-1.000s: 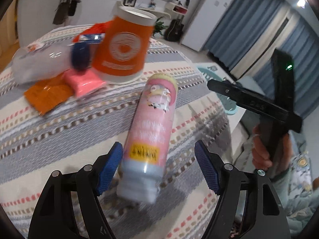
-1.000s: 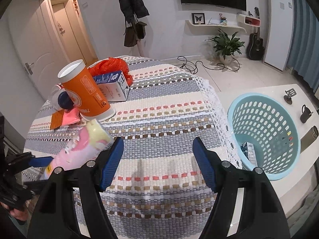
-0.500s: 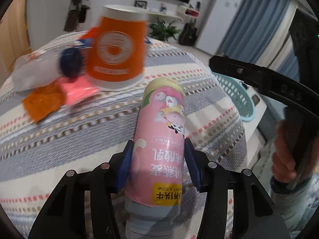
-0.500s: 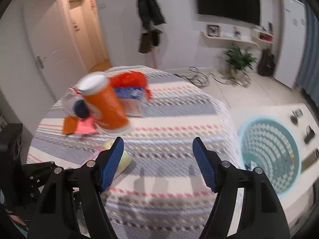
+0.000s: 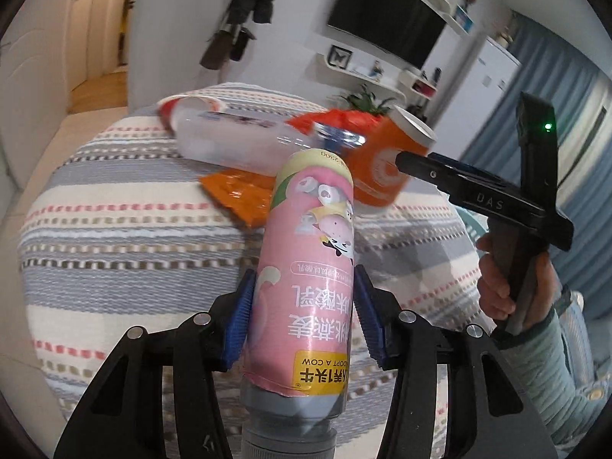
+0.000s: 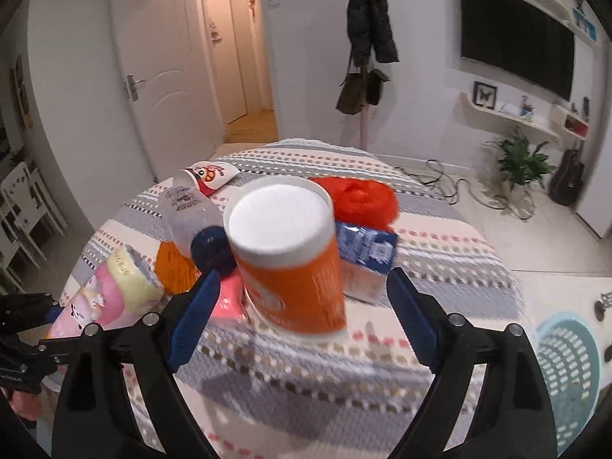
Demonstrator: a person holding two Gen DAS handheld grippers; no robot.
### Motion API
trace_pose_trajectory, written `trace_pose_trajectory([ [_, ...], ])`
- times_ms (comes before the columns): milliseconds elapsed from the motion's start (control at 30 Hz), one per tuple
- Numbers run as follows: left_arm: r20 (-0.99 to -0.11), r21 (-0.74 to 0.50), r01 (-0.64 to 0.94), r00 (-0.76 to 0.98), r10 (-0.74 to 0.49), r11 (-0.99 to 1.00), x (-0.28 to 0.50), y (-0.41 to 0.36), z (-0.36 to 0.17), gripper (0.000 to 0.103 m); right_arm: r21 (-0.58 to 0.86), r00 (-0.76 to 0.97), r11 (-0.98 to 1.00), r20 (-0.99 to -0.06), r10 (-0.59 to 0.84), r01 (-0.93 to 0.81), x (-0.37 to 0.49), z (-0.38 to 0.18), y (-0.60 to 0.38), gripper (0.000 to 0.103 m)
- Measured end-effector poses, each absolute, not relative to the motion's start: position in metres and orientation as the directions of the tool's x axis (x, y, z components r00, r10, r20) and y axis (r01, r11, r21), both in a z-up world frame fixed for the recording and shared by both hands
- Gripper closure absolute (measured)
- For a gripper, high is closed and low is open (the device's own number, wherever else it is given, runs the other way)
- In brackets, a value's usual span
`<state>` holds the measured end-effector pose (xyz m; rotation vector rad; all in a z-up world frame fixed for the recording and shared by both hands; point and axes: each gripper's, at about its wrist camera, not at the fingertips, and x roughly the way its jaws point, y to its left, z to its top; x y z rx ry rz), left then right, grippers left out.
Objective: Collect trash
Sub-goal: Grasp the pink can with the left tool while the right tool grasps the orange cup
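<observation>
Left gripper clamped on pink bottle; right gripper spreading toward orange cup

Bottle sat cap-end back between the left pads, clear of the striped cloth. Right jaws were opening, nothing between them, cup upright just ahead, blue carton beside it. Judged best: straddle the cup mid-wall, squeeze lightly, thin wall may buckle; basket lay right of that gripper
</observation>
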<state>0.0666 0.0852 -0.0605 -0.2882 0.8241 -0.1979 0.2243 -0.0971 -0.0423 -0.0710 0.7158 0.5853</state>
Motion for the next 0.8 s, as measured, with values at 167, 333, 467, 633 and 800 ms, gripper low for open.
trace_pose_trajectory([
  [167, -0.685, -0.335, 0.049, 0.673, -0.279, 0.941, 0.067, 0.091, -0.062, 0.055, 0.172, 0.561, 0.802, -0.631, 0.536, -0.572, 0.234, -0.042, -0.086, 0.024],
  [333, -0.677, -0.343, 0.053, 0.678, -0.286, 0.938, 0.061, 0.095, -0.062, 0.055, 0.159, 0.565, 0.800, -0.630, 0.533, -0.578, 0.225, -0.040, -0.086, 0.044],
  [467, -0.667, -0.344, 0.072, 0.683, -0.298, 0.936, 0.057, 0.090, -0.060, 0.055, 0.209, 0.547, 0.792, -0.623, 0.560, -0.573, 0.204, -0.029, -0.101, 0.044],
  [633, -0.653, -0.348, 0.097, 0.688, -0.316, 0.932, 0.056, 0.084, -0.056, 0.055, 0.278, 0.460, 0.771, -0.669, 0.584, -0.573, 0.187, -0.010, -0.120, 0.044],
  [800, -0.645, -0.358, 0.118, 0.686, -0.337, 0.926, 0.055, 0.077, -0.057, 0.055, 0.395, 0.262, 0.700, -0.729, 0.633, -0.595, 0.179, -0.015, -0.131, 0.043],
])
